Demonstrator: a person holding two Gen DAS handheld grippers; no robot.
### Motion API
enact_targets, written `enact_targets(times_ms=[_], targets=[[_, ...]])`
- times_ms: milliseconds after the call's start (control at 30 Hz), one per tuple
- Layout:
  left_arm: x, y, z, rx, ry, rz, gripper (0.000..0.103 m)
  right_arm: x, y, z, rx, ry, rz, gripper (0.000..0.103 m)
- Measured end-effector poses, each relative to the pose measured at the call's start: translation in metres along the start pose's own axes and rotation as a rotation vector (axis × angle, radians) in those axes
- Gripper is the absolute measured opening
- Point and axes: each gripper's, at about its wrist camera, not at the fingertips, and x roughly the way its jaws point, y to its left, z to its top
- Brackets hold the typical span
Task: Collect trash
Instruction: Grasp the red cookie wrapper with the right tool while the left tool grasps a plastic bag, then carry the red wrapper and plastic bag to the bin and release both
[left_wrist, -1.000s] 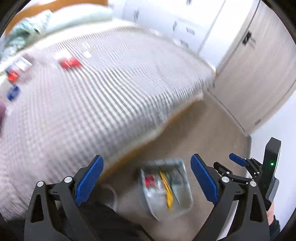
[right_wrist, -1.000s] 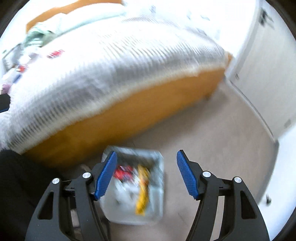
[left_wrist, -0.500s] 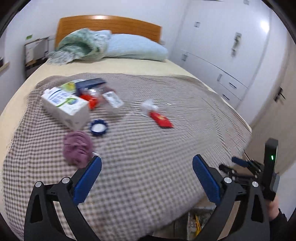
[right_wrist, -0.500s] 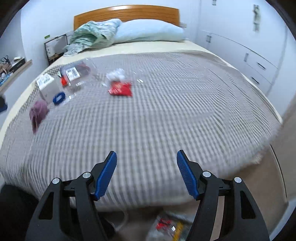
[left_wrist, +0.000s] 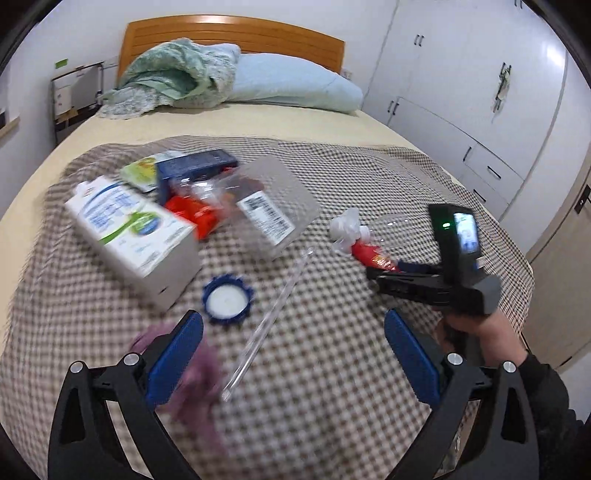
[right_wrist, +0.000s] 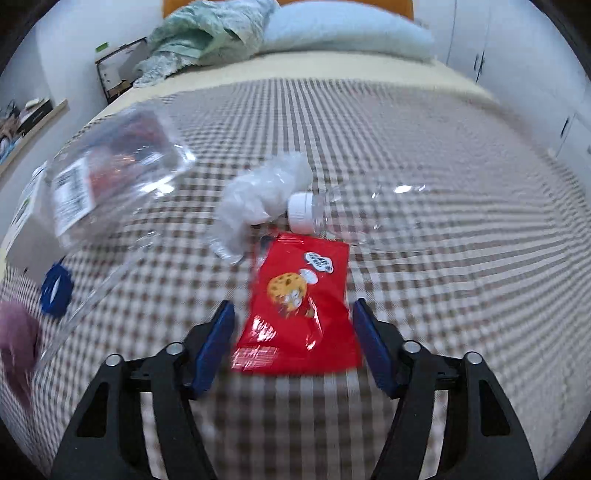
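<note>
The right gripper (right_wrist: 293, 338) hangs low over the bed (right_wrist: 424, 155), and its jaws have just been closing; they stand 1 on each side of the lower part of a red packet (right_wrist: 299, 306) that lies flat on the checked blanket (right_wrist: 443, 277). The blue pads are just beside the packet's edges, and blur hides whether they press on it. Above the packet lie a crumpled white wrapper (right_wrist: 258, 199) and a clear bottle (right_wrist: 354, 214) with a white cap, both near the packet's top edge.

The left gripper (left_wrist: 293, 360) hovers over the near part of the blanket with its jaws wide apart and nothing between them. Just ahead of it lie a blue lid (left_wrist: 228, 300) and a clear straw (left_wrist: 271, 321); a purple cloth (left_wrist: 192, 373) sits partly behind its left finger. Farther off lie a white carton (left_wrist: 136, 236), a clear box (left_wrist: 269, 206) with a barcode label, a blue box (left_wrist: 195, 166) and a red wrapper (left_wrist: 194, 214). A hand (left_wrist: 480, 332) grips the right gripper's handle at the right edge of this view.
</note>
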Motion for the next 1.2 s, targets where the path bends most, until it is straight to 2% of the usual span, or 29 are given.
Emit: enact_targets(times_ms=[33, 67, 133, 200, 267, 300, 333, 367, 400, 433, 467, 500, 567, 600, 633, 667, 700, 767, 867, 1067, 1200], targets=[[0.007, -0.006, 0.004, 0.011, 0.0, -0.005, 0.095, -0.005, -0.006, -0.003, 0.028, -0.02, 0.016, 0.031], [0.015, -0.012, 0.008, 0.02, 0.001, -0.008, 0.095, -0.013, -0.01, -0.006, 0.035, -0.041, 0.025, 0.028], [0.034, -0.027, 0.015, 0.04, 0.012, -0.014, 0.092, -0.043, -0.018, -0.019, 0.014, -0.11, 0.032, 0.026], [0.055, -0.043, 0.024, 0.061, 0.036, -0.035, 0.081, -0.071, -0.03, -0.033, 0.003, -0.159, 0.005, 0.026], [0.078, -0.06, 0.036, 0.073, 0.059, -0.038, 0.077, -0.097, -0.047, -0.046, 0.008, -0.199, -0.022, 0.025], [0.091, -0.071, 0.044, 0.084, 0.074, -0.022, 0.072, -0.115, -0.059, -0.056, 0.02, -0.224, -0.039, 0.025], [0.104, -0.083, 0.051, 0.108, 0.084, -0.013, 0.072, -0.121, -0.068, -0.058, 0.03, -0.233, -0.041, 0.026], [0.116, -0.093, 0.056, 0.144, 0.087, -0.006, 0.072, -0.129, -0.077, -0.065, 0.042, -0.243, -0.042, 0.026], [0.134, -0.105, 0.06, 0.207, 0.102, 0.036, 0.068, -0.138, -0.086, -0.072, 0.057, -0.252, -0.044, 0.026], [0.152, -0.114, 0.063, 0.246, 0.132, 0.096, 0.063, -0.142, -0.092, -0.077, 0.068, -0.252, -0.042, 0.026], [0.164, -0.119, 0.065, 0.264, 0.15, 0.115, 0.063, -0.147, -0.095, -0.083, 0.071, -0.246, -0.041, 0.026], [0.179, -0.123, 0.068, 0.278, 0.166, 0.1, 0.063, -0.152, -0.096, -0.09, 0.065, -0.239, -0.051, 0.026], [0.207, -0.125, 0.07, 0.298, 0.215, 0.165, 0.059, -0.16, -0.097, -0.103, 0.048, -0.22, -0.056, 0.026], [0.218, -0.124, 0.07, 0.286, 0.231, 0.21, 0.048, -0.163, -0.098, -0.111, 0.046, -0.21, -0.056, 0.026], [0.223, -0.122, 0.07, 0.274, 0.24, 0.207, 0.028, -0.163, -0.098, -0.116, 0.047, -0.201, -0.052, 0.026], [0.225, -0.121, 0.069, 0.269, 0.252, 0.215, 0.012, -0.163, -0.097, -0.12, 0.047, -0.192, -0.045, 0.026], [0.226, -0.118, 0.067, 0.26, 0.276, 0.229, 0.003, -0.164, -0.097, -0.127, 0.052, -0.178, -0.039, 0.026], [0.214, -0.113, 0.065, 0.229, 0.273, 0.222, 0.0, -0.166, -0.093, -0.134, 0.057, -0.162, -0.031, 0.026], [0.166, -0.104, 0.065, 0.176, 0.23, 0.191, 0.0, -0.179, -0.082, -0.143, 0.049, -0.165, -0.005, 0.026], [0.025, -0.077, 0.071, 0.107, 0.06, 0.137, 0.0, -0.229, -0.047, -0.134, -0.007, -0.231, 0.034, 0.026], [-0.065, -0.038, 0.07, 0.052, -0.014, 0.165, 0.0, -0.262, -0.016, -0.138, -0.058, -0.262, 0.058, 0.026]])
